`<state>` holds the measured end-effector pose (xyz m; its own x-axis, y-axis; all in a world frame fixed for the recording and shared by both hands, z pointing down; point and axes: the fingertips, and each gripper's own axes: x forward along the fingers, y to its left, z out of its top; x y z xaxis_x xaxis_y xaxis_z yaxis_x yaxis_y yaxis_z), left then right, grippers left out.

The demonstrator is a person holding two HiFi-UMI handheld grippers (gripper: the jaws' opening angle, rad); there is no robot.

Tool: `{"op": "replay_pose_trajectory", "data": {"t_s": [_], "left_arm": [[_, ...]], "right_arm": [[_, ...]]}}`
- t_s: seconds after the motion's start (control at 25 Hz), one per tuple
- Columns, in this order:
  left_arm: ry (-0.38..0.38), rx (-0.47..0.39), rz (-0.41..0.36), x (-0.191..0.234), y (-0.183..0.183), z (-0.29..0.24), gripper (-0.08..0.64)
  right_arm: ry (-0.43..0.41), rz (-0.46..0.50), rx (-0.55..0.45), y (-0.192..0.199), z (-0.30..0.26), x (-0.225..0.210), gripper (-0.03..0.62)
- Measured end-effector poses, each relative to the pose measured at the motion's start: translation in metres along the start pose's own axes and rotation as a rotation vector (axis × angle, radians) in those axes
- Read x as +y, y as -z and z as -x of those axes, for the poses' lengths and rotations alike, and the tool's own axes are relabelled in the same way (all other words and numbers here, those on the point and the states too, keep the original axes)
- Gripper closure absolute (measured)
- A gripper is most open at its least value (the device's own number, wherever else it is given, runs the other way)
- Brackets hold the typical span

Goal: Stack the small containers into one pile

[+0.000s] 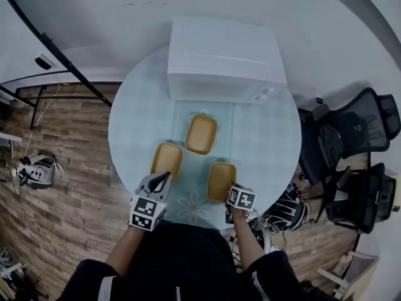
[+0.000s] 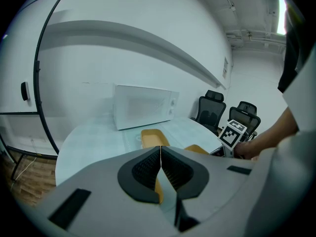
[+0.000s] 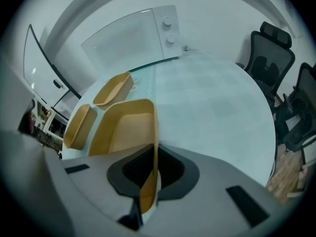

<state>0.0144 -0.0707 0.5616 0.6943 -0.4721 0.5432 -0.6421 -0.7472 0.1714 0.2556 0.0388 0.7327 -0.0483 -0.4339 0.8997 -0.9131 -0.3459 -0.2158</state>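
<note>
Three yellow containers sit unstacked on the round glass counter (image 1: 266,137), below the white microwave (image 1: 222,58): left container (image 1: 167,159), centre container (image 1: 201,134), right container (image 1: 221,179) at lower centre. The right gripper (image 1: 232,189) has its jaws clamped on the right container's near wall, thin rim pinched between the pads. The left gripper (image 1: 161,178) has its jaws together and holds nothing, tips just short of the left container. The containers look light, thin, stiff and slick, so a rim pinch seems best, and they likely nest easily.

No legible text, label, brand or number anywhere.
</note>
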Motion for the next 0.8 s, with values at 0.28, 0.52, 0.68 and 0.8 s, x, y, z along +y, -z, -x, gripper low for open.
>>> {"op": "replay_pose_trajectory", "data": {"t_s": [0.28, 0.52, 0.68, 0.8], "left_arm": [[0.012, -0.001, 0.005, -0.001, 0.002, -0.002, 0.546], [0.026, 0.001, 0.012, 0.000, 0.005, -0.004, 0.546], [0.028, -0.005, 0.013, 0.005, 0.005, -0.004, 0.546], [0.031, -0.005, 0.017, 0.010, 0.005, -0.005, 0.546]], "right_arm": [[-0.008, -0.126, -0.022, -0.011, 0.017, 0.000, 0.561], [-0.026, -0.135, -0.053, -0.038, 0.026, 0.014, 0.562], [-0.025, -0.132, -0.072, -0.060, 0.026, 0.026, 0.562], [-0.048, -0.138, -0.089, -0.078, 0.025, 0.042, 0.563]]}}
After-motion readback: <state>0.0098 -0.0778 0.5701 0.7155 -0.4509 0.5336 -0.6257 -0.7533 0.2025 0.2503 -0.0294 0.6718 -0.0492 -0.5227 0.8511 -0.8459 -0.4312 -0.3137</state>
